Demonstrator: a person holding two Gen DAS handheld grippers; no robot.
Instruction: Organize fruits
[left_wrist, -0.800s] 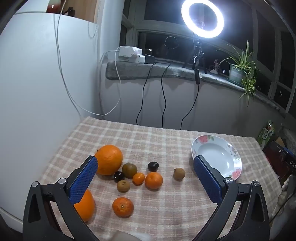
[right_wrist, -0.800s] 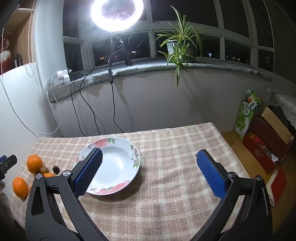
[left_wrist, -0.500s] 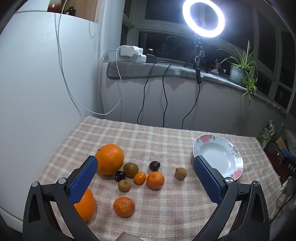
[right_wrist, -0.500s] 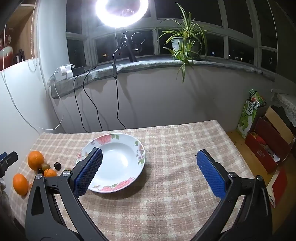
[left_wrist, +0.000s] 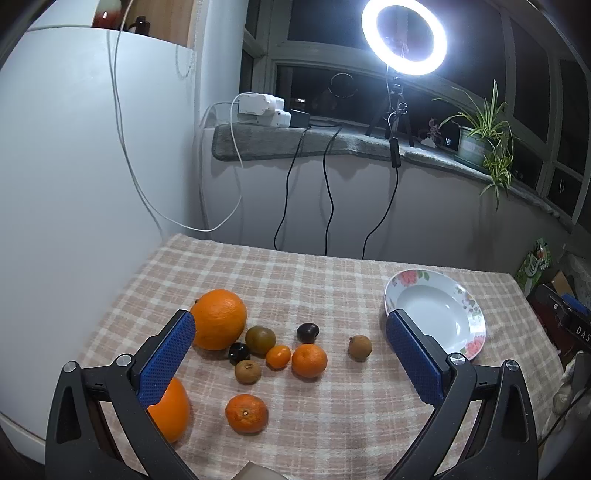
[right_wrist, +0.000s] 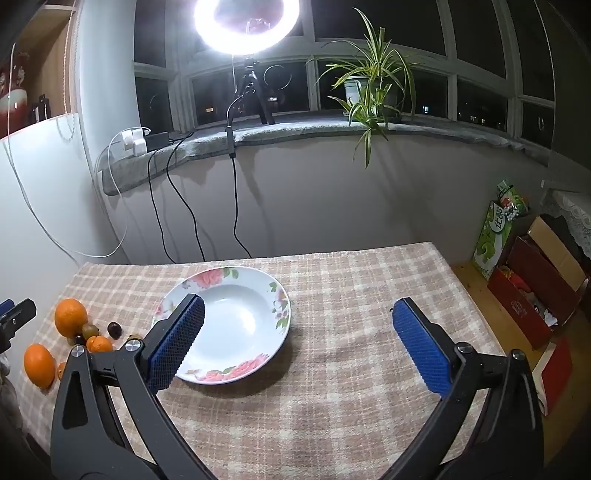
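The round white floral-rimmed plate (right_wrist: 236, 317) now sits nearer twelve o'clock; the left gripper (left_wrist: 291, 354) and right gripper (right_wrist: 299, 343) stay spread wide, holding nothing

A table covered with a pink-and-cream checked cloth (left_wrist: 332, 280) carries everything. On its left part lies a loose cluster of fruit: a large orange (left_wrist: 218, 319) at the back, and a second large orange (left_wrist: 170, 410) near the front left edge, partly hidden. Between them sit a greenish-brown round fruit (left_wrist: 260, 339), two small dark fruits (left_wrist: 308, 332) (left_wrist: 239, 352), a tiny orange one (left_wrist: 278, 357), a mandarin (left_wrist: 309, 360) and a brown fruit (left_wrist: 248, 371). Another mandarin (left_wrist: 246, 413) lies apart toward the front, and a lone brown fruit (left_wrist: 360, 347) sits to the right. Farther right rests a white plate with a floral rim (right_wrist: 207, 278), holding nothing.
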